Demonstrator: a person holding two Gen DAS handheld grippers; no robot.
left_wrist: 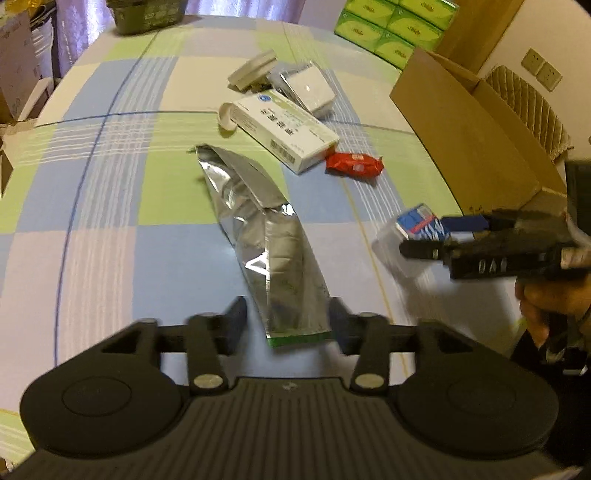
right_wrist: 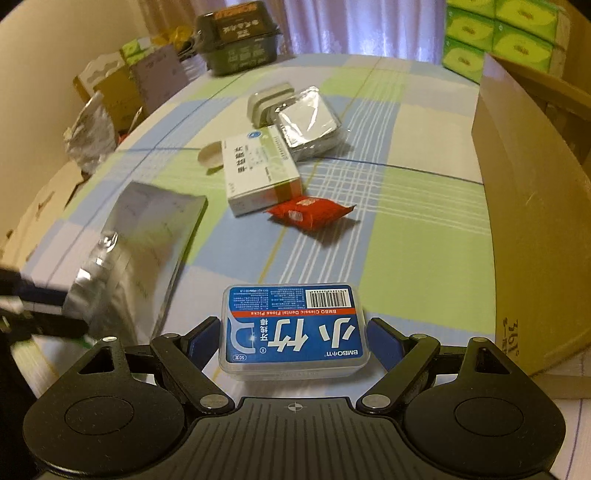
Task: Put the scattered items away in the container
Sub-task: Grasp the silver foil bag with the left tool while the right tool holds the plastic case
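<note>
The cardboard box [right_wrist: 532, 229] stands at three o'clock on the table [right_wrist: 417, 236]. Left gripper [left_wrist: 288, 325], jaws spread, straddles the foil pouch [left_wrist: 266, 236]. Right gripper [right_wrist: 295, 339], jaws spread, flanks the floss-pick case [right_wrist: 293, 328] at six o'clock.

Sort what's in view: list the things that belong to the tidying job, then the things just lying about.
Job: cardboard box; foil pouch; floss pick case; white medicine box; red snack packet; wrapped grey box.

Lying about: green tissue packs; dark basket; chair.
</note>
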